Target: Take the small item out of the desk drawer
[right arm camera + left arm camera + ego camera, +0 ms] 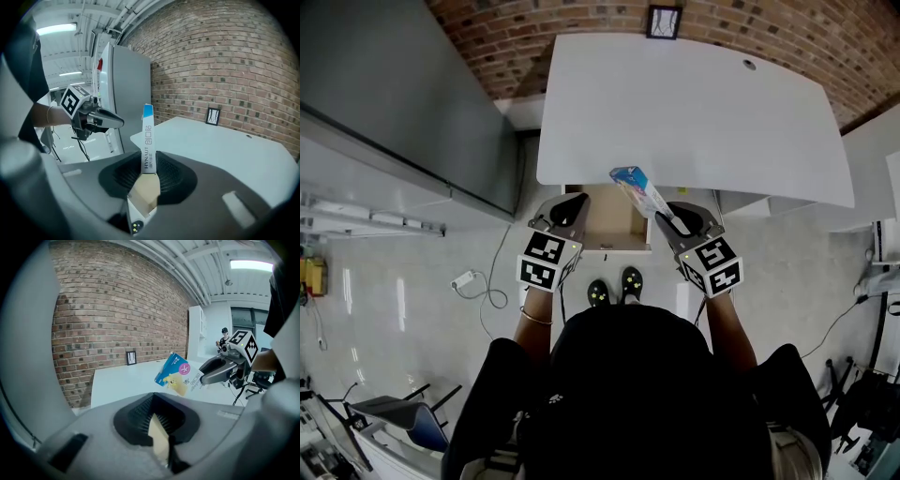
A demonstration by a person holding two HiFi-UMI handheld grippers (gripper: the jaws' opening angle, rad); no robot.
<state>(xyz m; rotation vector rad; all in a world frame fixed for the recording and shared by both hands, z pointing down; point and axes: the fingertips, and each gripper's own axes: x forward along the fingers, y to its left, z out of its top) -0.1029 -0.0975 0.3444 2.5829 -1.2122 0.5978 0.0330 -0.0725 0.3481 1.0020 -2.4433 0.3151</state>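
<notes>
A small flat box (pixel 639 187), blue and white with a pink dot, is held on edge just above the front edge of the white desk (pixel 694 112). My right gripper (pixel 667 217) is shut on its lower end; the right gripper view shows the box (pixel 147 140) standing up between the pads. The same box (pixel 176 374) shows in the left gripper view, held by the right gripper (pixel 220 370). Below the desk edge the drawer (pixel 609 225) is pulled out, its brown inside bare. My left gripper (pixel 567 208) hangs over the drawer's left side, shut and empty.
A small framed picture (pixel 664 21) leans on the brick wall at the desk's far edge. A grey cabinet (pixel 412 84) stands to the left. A white plug and cable (pixel 469 279) lie on the floor. The person's shoes (pixel 614 291) are under the drawer.
</notes>
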